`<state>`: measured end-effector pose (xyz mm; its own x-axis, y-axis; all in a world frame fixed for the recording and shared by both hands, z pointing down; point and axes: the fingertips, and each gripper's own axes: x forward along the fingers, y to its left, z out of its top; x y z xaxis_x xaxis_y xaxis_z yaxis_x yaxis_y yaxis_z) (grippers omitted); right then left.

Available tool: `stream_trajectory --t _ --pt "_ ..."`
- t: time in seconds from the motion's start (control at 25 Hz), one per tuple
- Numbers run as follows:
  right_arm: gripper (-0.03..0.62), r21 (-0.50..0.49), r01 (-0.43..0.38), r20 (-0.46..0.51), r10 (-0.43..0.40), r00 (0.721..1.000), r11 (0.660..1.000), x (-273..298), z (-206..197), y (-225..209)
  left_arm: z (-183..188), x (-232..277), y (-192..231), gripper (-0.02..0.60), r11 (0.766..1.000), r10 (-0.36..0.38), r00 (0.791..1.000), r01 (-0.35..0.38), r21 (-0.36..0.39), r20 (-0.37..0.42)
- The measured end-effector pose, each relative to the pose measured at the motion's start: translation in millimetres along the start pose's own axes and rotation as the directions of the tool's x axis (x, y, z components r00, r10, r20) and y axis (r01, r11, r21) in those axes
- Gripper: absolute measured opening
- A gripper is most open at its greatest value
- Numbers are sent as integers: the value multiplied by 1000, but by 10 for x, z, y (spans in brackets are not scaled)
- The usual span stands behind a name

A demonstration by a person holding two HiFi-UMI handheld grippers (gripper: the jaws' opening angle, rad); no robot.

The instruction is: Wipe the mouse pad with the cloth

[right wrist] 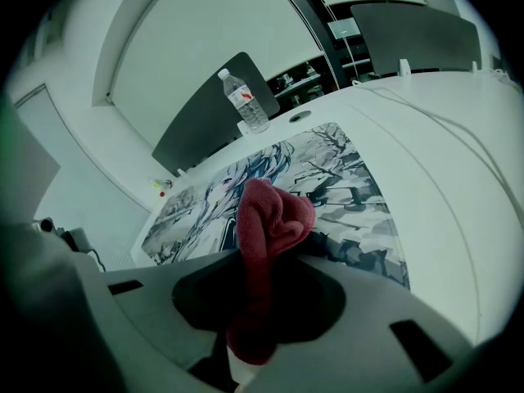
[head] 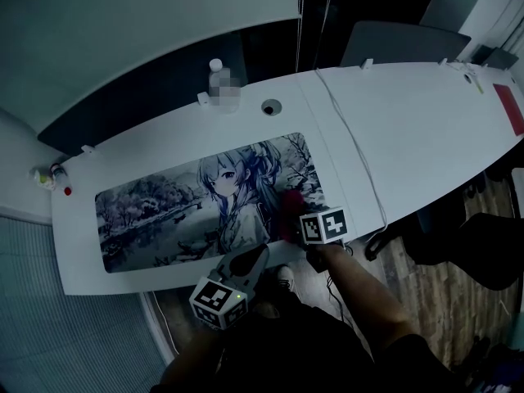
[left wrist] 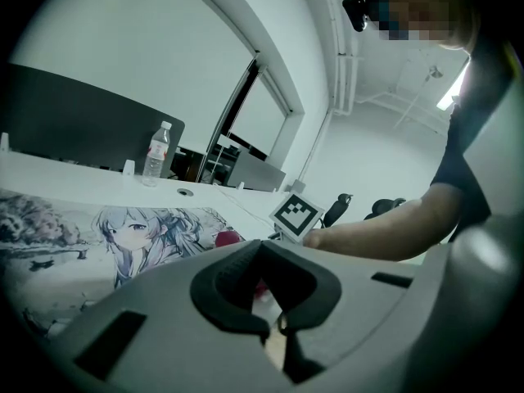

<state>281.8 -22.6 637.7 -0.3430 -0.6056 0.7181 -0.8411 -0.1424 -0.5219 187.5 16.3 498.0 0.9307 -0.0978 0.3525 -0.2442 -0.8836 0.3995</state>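
Observation:
A long mouse pad point(head: 164, 211) printed with a grey anime drawing lies on the white desk point(head: 426, 137); it also shows in both gripper views point(left wrist: 98, 228) point(right wrist: 344, 170). My right gripper point(head: 293, 219) is shut on a dark red cloth point(right wrist: 266, 228), bunched above the pad's near right corner point(head: 288, 207). The cloth's tip point(left wrist: 228, 237) peeks out in the left gripper view. My left gripper point(head: 255, 256) hovers off the desk's near edge, jaws closed with nothing between them.
A clear water bottle point(head: 218, 80) stands at the back of the desk point(right wrist: 246, 101) point(left wrist: 155, 154). A white cable point(head: 352, 146) runs across the desk right of the pad. A round cable hole point(head: 271, 106) sits behind the pad. A red item point(head: 509, 109) lies at far right.

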Motion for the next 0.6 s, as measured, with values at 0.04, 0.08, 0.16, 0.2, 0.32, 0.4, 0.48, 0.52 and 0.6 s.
stream_trajectory --t 0.04,0.08,0.16,0.2,0.32,0.4,0.48,0.52,0.6 --pt "107 4 -6 0 6 1000 1000 -3 0 7 4 3 2 6 1000 0 1000 0 1 0" --pt "107 7 -13 1 13 1000 1000 -9 0 18 8 5 4 6 1000 1 1000 -1 1 0" --pt "107 7 -24 7 24 1000 1000 -26 17 44 22 5 12 5 1000 3 1000 -3 3 1" --pt "107 6 -28 14 28 1000 1000 -37 39 56 31 3 18 6 1000 5 1000 -5 4 1" --pt "107 -1 -35 39 35 999 999 -80 151 78 69 -16 35 6 1000 18 1000 -18 12 5" --pt "107 -6 -36 54 36 998 999 -108 253 74 112 -39 44 5 999 32 999 -32 19 9" --pt "107 -11 -36 66 36 997 999 -127 363 55 161 -64 56 6 998 50 999 -50 29 12" --pt "107 -12 -35 70 36 997 999 -129 413 40 183 -76 64 5 998 60 998 -60 34 14" --pt "107 -14 -34 75 35 997 999 -108 499 -1 223 -98 90 6 996 79 997 -80 41 18"
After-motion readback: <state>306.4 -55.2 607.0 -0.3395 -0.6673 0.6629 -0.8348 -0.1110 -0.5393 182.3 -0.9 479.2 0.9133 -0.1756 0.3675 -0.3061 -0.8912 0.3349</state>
